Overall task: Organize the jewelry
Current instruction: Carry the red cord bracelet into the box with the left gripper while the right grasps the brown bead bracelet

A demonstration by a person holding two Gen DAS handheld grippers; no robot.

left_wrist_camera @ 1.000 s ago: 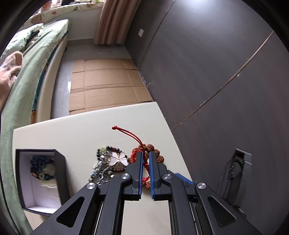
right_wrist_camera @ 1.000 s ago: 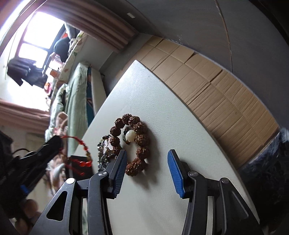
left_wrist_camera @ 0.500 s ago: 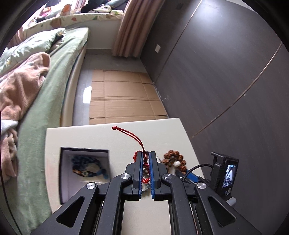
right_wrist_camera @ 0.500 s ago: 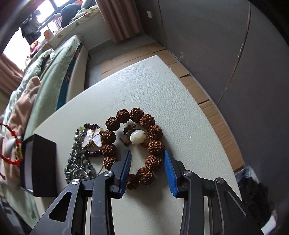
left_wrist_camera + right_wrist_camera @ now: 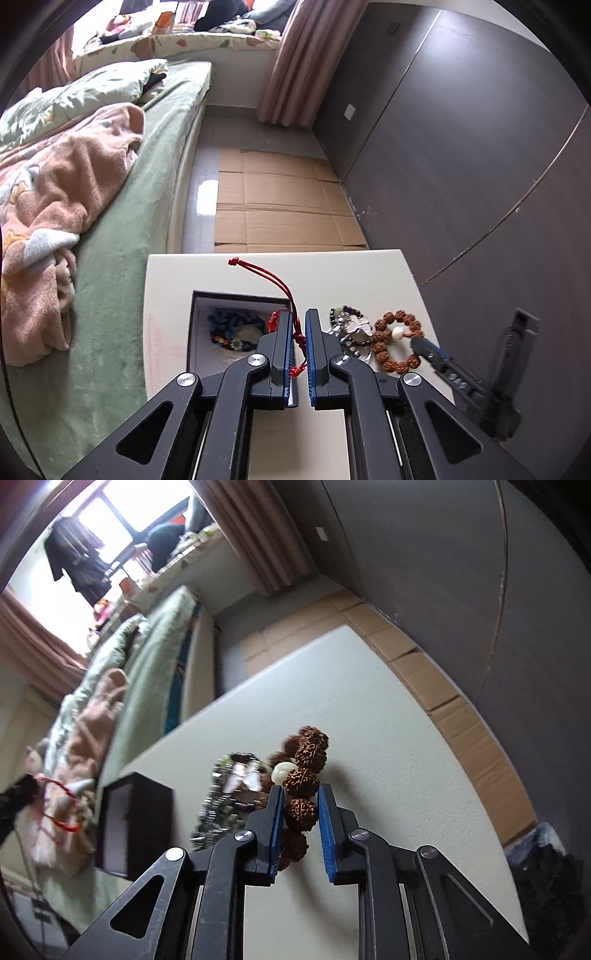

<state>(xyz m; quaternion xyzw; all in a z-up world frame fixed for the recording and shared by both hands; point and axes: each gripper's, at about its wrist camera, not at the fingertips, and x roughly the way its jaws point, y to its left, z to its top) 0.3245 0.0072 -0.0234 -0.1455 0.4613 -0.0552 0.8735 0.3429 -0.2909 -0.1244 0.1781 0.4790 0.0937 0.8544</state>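
My left gripper [image 5: 298, 317] is shut on a red cord bracelet [image 5: 284, 291] and holds it above the right edge of the open black jewelry box [image 5: 201, 325], which holds a blue beaded piece [image 5: 231, 326]. My right gripper [image 5: 300, 794] is shut on the brown seed-bead bracelet [image 5: 303, 781], which lies on the white table [image 5: 388, 746]. In the left wrist view that bracelet [image 5: 397, 341] lies right of a silver and butterfly jewelry pile [image 5: 349, 328]. The pile [image 5: 229, 786] sits just left of my right gripper. The box [image 5: 136, 819] also shows in the right wrist view.
A bed with green cover and pink blanket [image 5: 74, 192] runs along the table's left. Cardboard sheets [image 5: 280, 206] lie on the floor beyond the table. A dark wardrobe wall [image 5: 461, 147] stands to the right. A dark bag [image 5: 546, 878] is at the table's right.
My left gripper carried the red cord bracelet leftward, from over the pile to over the box. My right gripper moved onto the brown bead bracelet and closed on it.
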